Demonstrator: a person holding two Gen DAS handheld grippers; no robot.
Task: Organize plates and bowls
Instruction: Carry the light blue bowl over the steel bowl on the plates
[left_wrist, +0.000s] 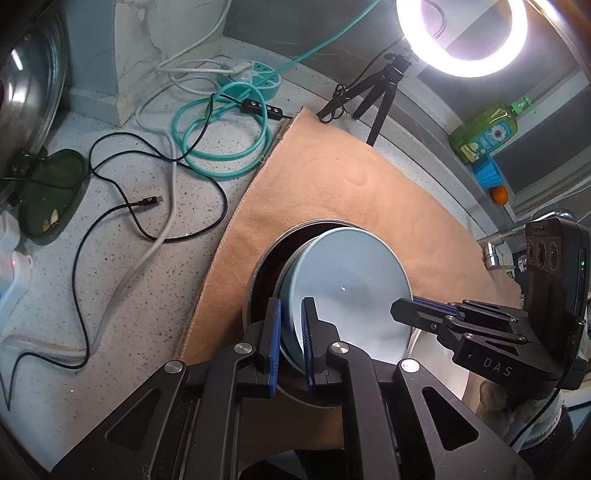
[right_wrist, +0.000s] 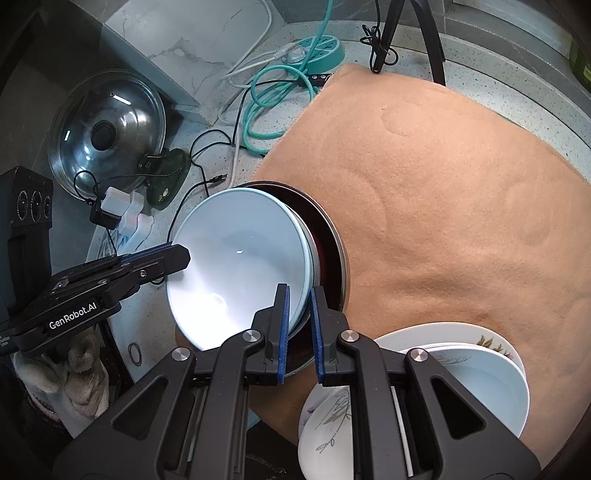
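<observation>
key relation: the light blue bowl (right_wrist: 236, 266) sits tilted inside the dark metal pan (right_wrist: 328, 254), and you have a claw on each side of its rim. Left claw (left_wrist: 291, 332) straddles the near-left rim, right claw (right_wrist: 299, 325) the opposite edge. Neither is nearer; both are at the rim.
left claw state: blue pads either side of the bowl wall, looks clenched on the bowl's rim.
right claw state: pads bracket the bowl rim with a small gap showing on the pan side; I can't tell if it's biting or just placed.
axis: bowl is round, no long axis. What matters is the tilt, with its mouth leaning out of the pan towards the right claw's side.
bowl location: in the pan, on the tan cloth (right_wrist: 461, 184) that covers the bench (left_wrist: 129, 258); its far rim overhangs the pan edge.
other dishes: stack of white plates (right_wrist: 491, 387), some with floral print, just beside the right claw on the cloth.
materials: bowl looks like glazed ceramic, smooth and glossy, so likely slippery in the pads. Pan is dark inside with a steel rim. Cloth is fuzzy, some cushion.
next move, my guess: lift the bowl clear of the pan; keep both sides level or it pivots on one grip.
risk: cables (left_wrist: 155, 206) lie loose on the bench, left of the cloth.
</observation>
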